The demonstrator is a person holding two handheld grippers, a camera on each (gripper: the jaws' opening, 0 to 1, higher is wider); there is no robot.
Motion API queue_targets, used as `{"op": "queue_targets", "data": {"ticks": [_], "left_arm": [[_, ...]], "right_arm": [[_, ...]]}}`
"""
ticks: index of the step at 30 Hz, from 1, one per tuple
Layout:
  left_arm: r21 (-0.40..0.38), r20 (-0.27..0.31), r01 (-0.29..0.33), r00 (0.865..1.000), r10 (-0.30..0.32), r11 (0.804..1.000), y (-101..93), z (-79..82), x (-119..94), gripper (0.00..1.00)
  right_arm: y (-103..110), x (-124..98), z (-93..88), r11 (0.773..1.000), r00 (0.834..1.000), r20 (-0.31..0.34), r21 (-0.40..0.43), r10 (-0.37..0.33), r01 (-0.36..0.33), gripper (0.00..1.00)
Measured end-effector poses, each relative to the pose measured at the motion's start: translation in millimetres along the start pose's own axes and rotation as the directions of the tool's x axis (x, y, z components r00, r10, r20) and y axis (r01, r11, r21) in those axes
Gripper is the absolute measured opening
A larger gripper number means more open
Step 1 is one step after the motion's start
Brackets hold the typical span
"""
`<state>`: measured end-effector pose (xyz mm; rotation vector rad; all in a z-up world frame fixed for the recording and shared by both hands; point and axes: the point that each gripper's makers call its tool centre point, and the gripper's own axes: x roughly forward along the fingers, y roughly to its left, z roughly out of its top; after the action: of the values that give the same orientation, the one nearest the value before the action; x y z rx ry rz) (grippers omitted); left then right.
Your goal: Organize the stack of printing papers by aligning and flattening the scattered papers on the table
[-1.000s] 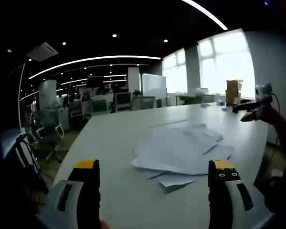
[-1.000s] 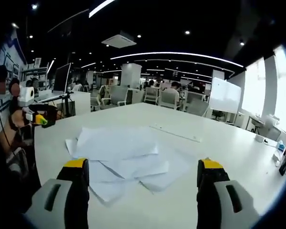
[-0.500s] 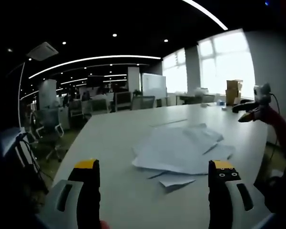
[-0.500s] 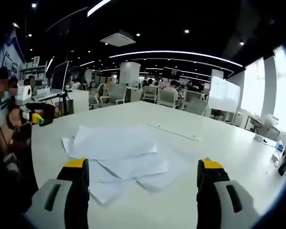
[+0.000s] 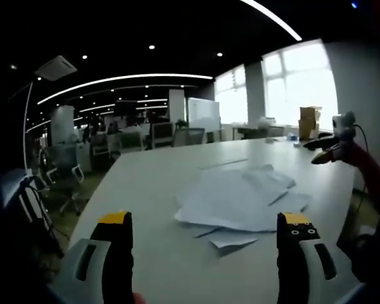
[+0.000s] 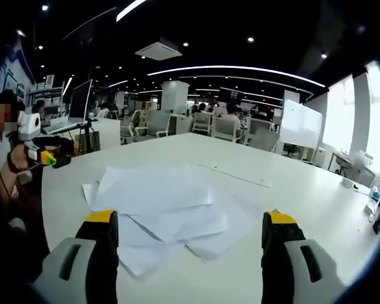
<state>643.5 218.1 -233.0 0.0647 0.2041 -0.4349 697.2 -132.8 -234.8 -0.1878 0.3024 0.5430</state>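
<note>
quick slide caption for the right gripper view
Open right gripper poised above scattered printing papers on a white table, the left gripper waiting opposite.

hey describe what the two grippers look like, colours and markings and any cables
Both the left gripper and right gripper have two black jaws with yellow tips rising from pale grey housings with slot cut-outs. Seen across the table, the right gripper carries a white camera box and a thin dark cable, held by a red sleeve.

the left claw [image 5: 203, 235] has two thick black jaws with yellow tips and light grey shells lower down, each shell with a dark slot. the right claw [image 6: 190, 234] looks the same: black jaws, yellow caps, grey sides. a red sleeve [image 5: 372, 170] shows behind it.
</note>
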Motion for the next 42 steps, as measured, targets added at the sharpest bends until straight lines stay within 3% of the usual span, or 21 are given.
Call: {"op": "queue_targets", "data": {"ticks": [42], "left_arm": [[0.012,0.013,0.035,0.999,-0.035,0.999,-10.7,3.7,2,0.97]], "right_arm": [[-7,17,7.0,1.0,1.0,0.01,0.005,0.01,-0.01,0.88]]}}
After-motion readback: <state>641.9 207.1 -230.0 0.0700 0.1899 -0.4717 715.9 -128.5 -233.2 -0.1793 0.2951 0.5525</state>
